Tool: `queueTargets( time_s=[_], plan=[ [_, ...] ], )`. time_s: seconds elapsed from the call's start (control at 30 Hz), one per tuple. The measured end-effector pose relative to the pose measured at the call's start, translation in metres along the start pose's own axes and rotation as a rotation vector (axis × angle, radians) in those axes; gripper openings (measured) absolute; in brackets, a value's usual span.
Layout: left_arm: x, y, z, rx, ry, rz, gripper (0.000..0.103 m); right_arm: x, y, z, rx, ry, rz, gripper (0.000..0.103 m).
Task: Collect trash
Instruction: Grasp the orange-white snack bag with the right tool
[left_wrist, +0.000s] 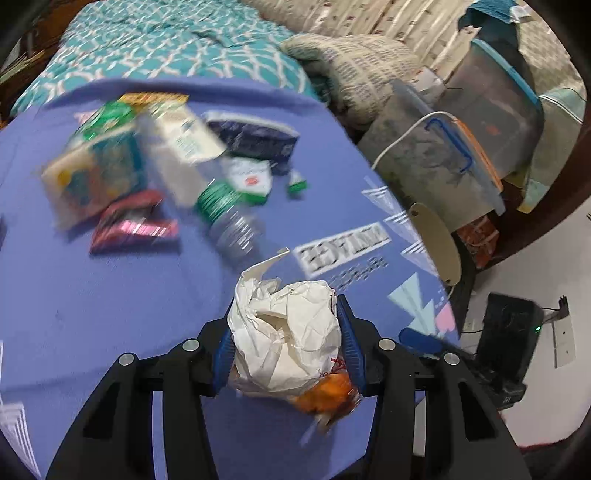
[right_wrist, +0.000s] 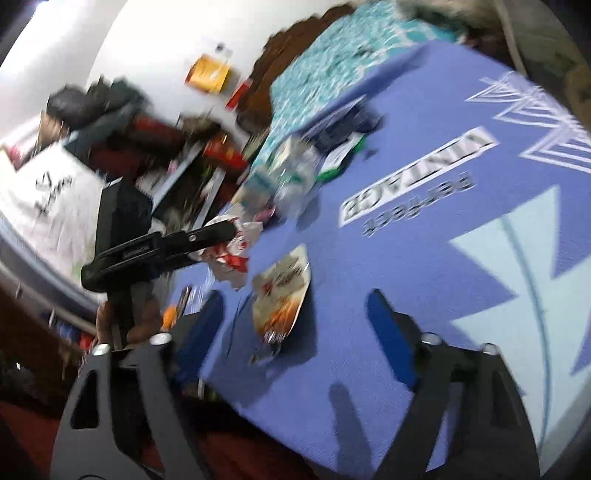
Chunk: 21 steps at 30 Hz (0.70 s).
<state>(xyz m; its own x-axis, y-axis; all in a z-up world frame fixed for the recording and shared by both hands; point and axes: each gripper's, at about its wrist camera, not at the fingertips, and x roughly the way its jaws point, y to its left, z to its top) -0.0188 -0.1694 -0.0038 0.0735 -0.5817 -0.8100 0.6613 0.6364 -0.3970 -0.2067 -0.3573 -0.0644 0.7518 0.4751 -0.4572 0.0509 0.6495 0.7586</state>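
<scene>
My left gripper (left_wrist: 286, 310) is shut on a crumpled white paper wad (left_wrist: 288, 332) with an orange scrap at its base, held above the purple sheet (left_wrist: 110, 302). Beyond it lies a blurred heap of trash: a clear bottle (left_wrist: 229, 218), a white carton (left_wrist: 181, 144), a red-pink packet (left_wrist: 133, 225) and a dark blue pack (left_wrist: 255, 136). In the right wrist view my right gripper (right_wrist: 295, 299) stands open over the sheet's near edge. A white-and-orange wrapper (right_wrist: 280, 291) sits between its blue pads, untouched. The left gripper (right_wrist: 221, 229) with its paper wad (right_wrist: 236, 254) shows at the left.
The purple sheet (right_wrist: 424, 240) covers a bed with a teal quilt (left_wrist: 166, 44) behind. Plastic storage boxes (left_wrist: 436, 162) stand at the bed's right side. A black device (left_wrist: 509, 332) sits on the white floor below. Cluttered shelves and clothes (right_wrist: 122, 122) fill the far wall.
</scene>
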Motion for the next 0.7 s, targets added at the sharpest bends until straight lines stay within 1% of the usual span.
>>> queueTargets(
  time_s=[0.07, 0.1, 0.17, 0.2, 0.23, 0.47, 0.6, 0.7],
  plan=[
    [-0.001, 0.009, -0.009, -0.010, 0.015, 0.006, 0.047, 0.011, -0.001, -0.003, 0.004, 0.064, 0.005, 0.059],
    [-0.001, 0.011, -0.011, -0.012, 0.018, 0.009, 0.047, 0.017, -0.002, -0.005, 0.009, 0.094, 0.006, 0.057],
    [0.000, 0.017, -0.017, -0.016, 0.028, 0.019, 0.047, 0.029, -0.001, -0.009, 0.012, 0.132, 0.003, 0.050],
    [0.001, 0.021, -0.020, -0.020, 0.032, 0.021, 0.047, 0.034, -0.001, -0.011, 0.017, 0.148, 0.002, 0.049],
    [0.002, 0.023, -0.021, -0.023, 0.034, 0.021, 0.047, 0.038, -0.005, -0.011, 0.026, 0.159, 0.005, 0.046],
    [-0.002, 0.031, -0.029, -0.010, 0.016, 0.037, 0.047, 0.078, 0.014, -0.003, 0.012, 0.186, -0.043, 0.043],
    [-0.009, 0.037, -0.035, 0.002, -0.011, 0.070, 0.047, 0.086, 0.024, -0.009, -0.002, 0.184, -0.083, 0.039],
    [-0.015, 0.045, -0.039, 0.001, -0.024, 0.091, 0.047, 0.095, 0.032, -0.013, 0.004, 0.170, -0.110, 0.030]
  ],
)
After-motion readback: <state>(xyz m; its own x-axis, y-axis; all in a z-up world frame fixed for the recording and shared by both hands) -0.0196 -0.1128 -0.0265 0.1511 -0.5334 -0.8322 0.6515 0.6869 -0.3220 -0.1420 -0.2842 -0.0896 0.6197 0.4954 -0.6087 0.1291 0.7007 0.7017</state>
